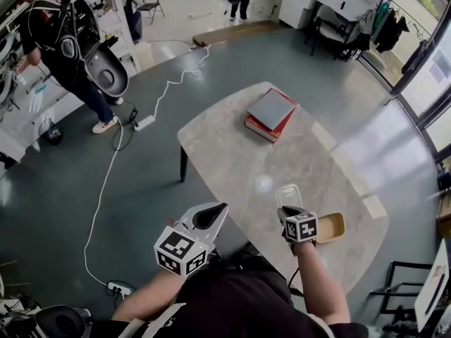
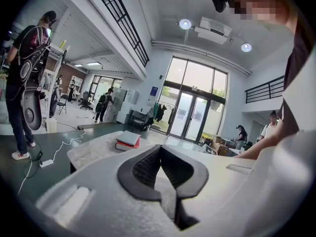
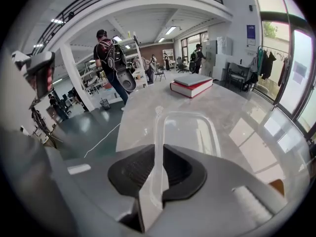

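1. Right claw [image 1: 287, 212] in the head view sits low over the near end of the marble table [image 1: 232, 146], with its tips at the near edge of a clear lid [image 1: 288, 194] that lies flat on the tabletop. A tan tray [image 1: 331, 227] rests just beside that claw, on its right. I see the left claw [image 1: 218, 210] off the table's near-left edge, above the dark floor, with its tips pointing toward the table. A stack of books [image 1: 271, 113] lies at the far end, well apart from both claws. A person [image 1: 67, 41] stands far off to the left, and a white cable [image 1: 106, 182] trails across the floor.

2. In the left gripper view, the left claw [image 2: 160, 147] has its dark pads pressed together at the tips, with nothing between them. Beyond them I can make out the table [image 2: 94, 149] and the books [image 2: 127, 140].

3. In the right gripper view, the right claw [image 3: 159, 149] is clamped on the near rim of the clear lid [image 3: 190, 130], a thin transparent edge pinched between the pads. The rest of the lid stretches forward over the table [image 3: 237, 117]. The books [image 3: 191, 85] lie farther ahead.
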The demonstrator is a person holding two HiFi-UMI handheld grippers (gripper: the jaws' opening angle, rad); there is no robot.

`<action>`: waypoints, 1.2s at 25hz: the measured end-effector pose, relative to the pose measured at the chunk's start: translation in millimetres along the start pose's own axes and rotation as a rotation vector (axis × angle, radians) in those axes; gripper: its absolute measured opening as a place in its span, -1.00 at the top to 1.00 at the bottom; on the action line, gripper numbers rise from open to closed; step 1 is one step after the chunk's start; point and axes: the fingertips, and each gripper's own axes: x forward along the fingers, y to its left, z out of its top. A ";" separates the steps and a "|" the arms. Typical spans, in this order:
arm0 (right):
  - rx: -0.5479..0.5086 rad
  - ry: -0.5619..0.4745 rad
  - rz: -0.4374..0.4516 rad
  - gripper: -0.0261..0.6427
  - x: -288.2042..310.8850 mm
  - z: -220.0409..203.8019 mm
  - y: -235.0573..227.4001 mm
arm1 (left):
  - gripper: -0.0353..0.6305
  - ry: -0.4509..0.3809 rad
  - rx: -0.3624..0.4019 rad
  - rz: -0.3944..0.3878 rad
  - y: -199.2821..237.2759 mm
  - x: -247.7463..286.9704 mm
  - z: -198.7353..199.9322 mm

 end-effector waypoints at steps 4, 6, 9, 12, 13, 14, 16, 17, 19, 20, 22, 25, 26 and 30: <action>0.009 -0.092 0.014 0.76 -37.2 17.4 7.5 | 0.89 -0.009 0.006 -0.013 -6.5 -1.8 7.1; 0.015 -0.144 0.024 0.76 -54.4 29.2 8.6 | 0.89 -0.013 0.009 -0.019 -8.1 1.4 11.7; 0.023 -0.222 0.045 0.76 -80.0 45.5 9.2 | 0.89 -0.013 0.026 -0.025 -12.6 9.0 18.4; 0.032 -0.299 0.064 0.76 -110.1 60.3 6.1 | 0.89 -0.015 0.043 -0.029 -19.4 22.0 28.0; 0.035 -0.324 0.069 0.76 -120.9 64.4 4.3 | 0.89 -0.017 0.048 -0.033 -22.5 26.8 31.5; 0.038 -0.348 0.075 0.76 -131.5 67.8 1.9 | 0.89 -0.019 0.055 -0.037 -26.0 31.7 34.7; 0.047 -0.396 0.090 0.76 -152.5 72.7 -3.8 | 0.89 -0.023 0.071 -0.042 -33.8 41.5 40.8; 0.051 -0.417 0.100 0.76 -162.8 73.9 -7.1 | 0.89 -0.027 0.077 -0.041 -38.0 46.0 43.6; 0.056 -0.454 0.115 0.76 -182.5 75.0 -15.2 | 0.89 -0.035 0.086 -0.040 -46.5 55.0 48.6; 0.058 -0.472 0.120 0.76 -192.0 76.0 -19.7 | 0.89 -0.038 0.089 -0.040 -50.6 59.8 51.0; 0.062 -0.511 0.126 0.76 -210.3 80.6 -27.2 | 0.89 -0.042 0.094 -0.041 -57.5 68.1 55.4; 0.066 -0.581 0.123 0.76 -237.7 87.6 -33.6 | 0.89 -0.047 0.099 -0.042 -66.9 74.6 59.4; 0.071 -0.609 0.120 0.76 -247.1 89.5 -36.0 | 0.89 -0.049 0.103 -0.042 -70.0 76.2 60.8; 0.109 -0.738 0.120 0.76 -289.3 100.5 -39.6 | 0.89 -0.062 0.118 -0.043 -80.7 80.9 68.7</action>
